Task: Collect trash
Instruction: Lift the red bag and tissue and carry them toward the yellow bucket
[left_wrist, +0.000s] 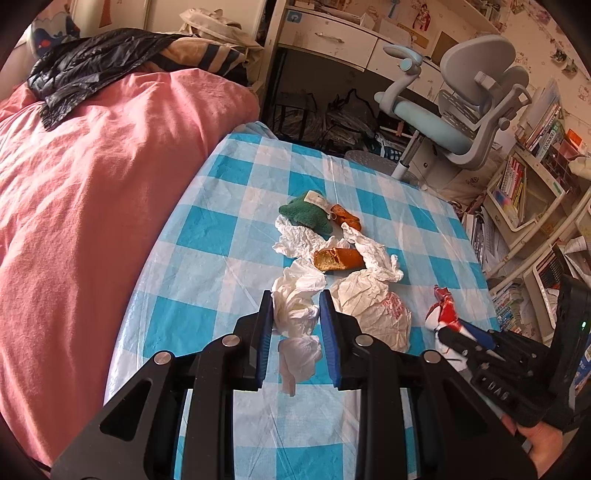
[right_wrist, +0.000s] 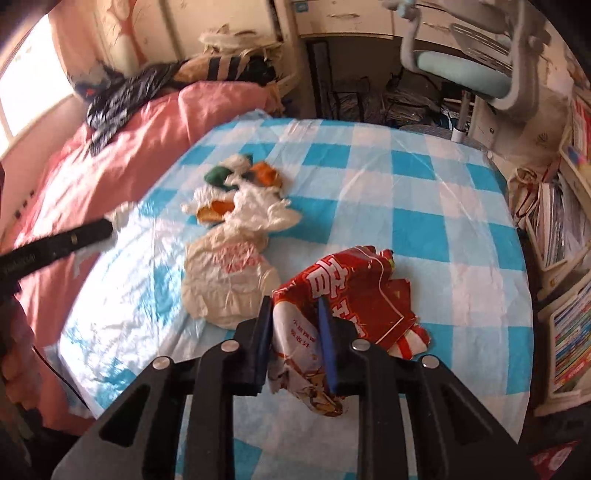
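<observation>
My left gripper (left_wrist: 295, 304) is shut on a crumpled white tissue (left_wrist: 297, 314) that hangs between its blue pads, above the blue-checked tablecloth (left_wrist: 221, 206). My right gripper (right_wrist: 295, 314) is shut on a red and white snack wrapper (right_wrist: 354, 288); it also shows at the right of the left wrist view, where the wrapper (left_wrist: 445, 308) sticks out of its tip. On the cloth lie a crumpled white paper bag with red print (left_wrist: 373, 306), more white tissue (left_wrist: 373, 256), a piece of bread (left_wrist: 338, 258), a green cloth (left_wrist: 306, 216) and an orange scrap (left_wrist: 347, 218).
A pink duvet (left_wrist: 92, 177) with a black plastic bag (left_wrist: 92, 70) on it borders the table's left side. A grey and blue desk chair (left_wrist: 461, 110) stands beyond the far edge. Shelves of books (left_wrist: 524, 184) crowd the right side. A hand (left_wrist: 535, 443) holds the right gripper.
</observation>
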